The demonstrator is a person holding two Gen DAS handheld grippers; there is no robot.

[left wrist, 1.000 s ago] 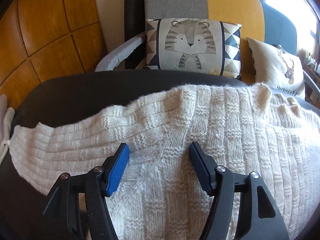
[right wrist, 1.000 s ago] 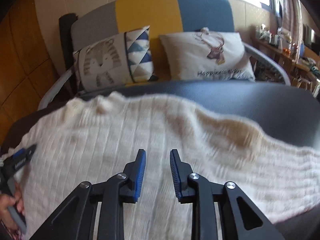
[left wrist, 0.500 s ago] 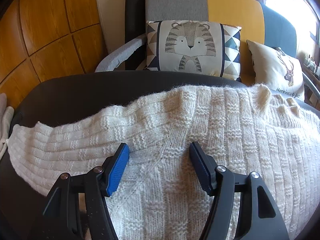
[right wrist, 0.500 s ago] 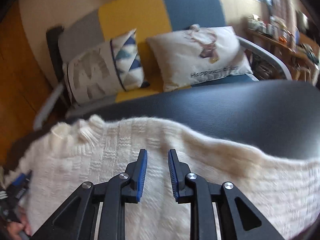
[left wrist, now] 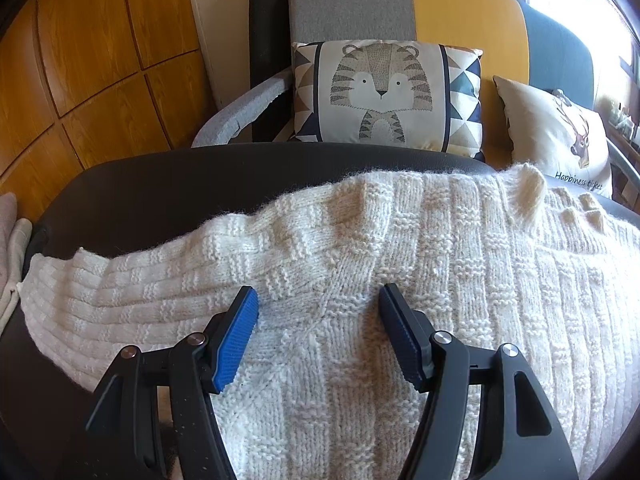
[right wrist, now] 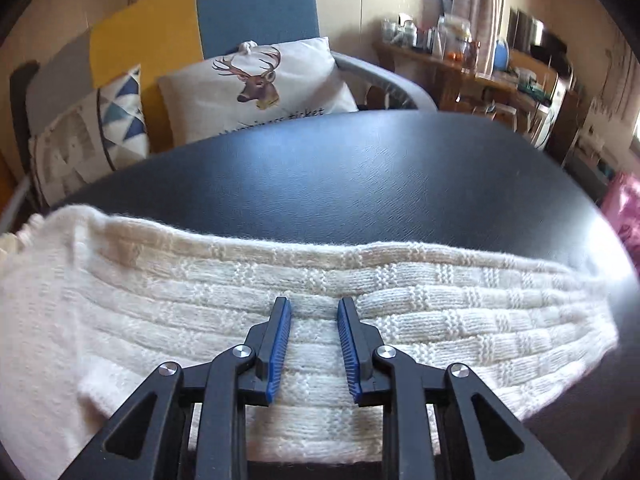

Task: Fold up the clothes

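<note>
Cream knit sweater [left wrist: 400,280] lies flat on the black table [right wrist: 360,176]. Left gripper [left wrist: 316,300] hovers wide over the shoulder seam; right gripper [right wrist: 313,310], narrow and empty, lines up on the sleeve [right wrist: 460,308], likely for the fold-in.

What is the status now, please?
Left gripper open over sweater. Right gripper open, above a sleeve. Nothing blocking.

Daylight pours in from a window [left wrist: 624,20] at the upper right and blows out to white glare there, leaving a soft sheen on the dark tabletop [right wrist: 360,168] — the left wrist view is crisp, the right wrist view smeared by motion blur toward its bowed, dark-cornered fisheye edges.
</note>
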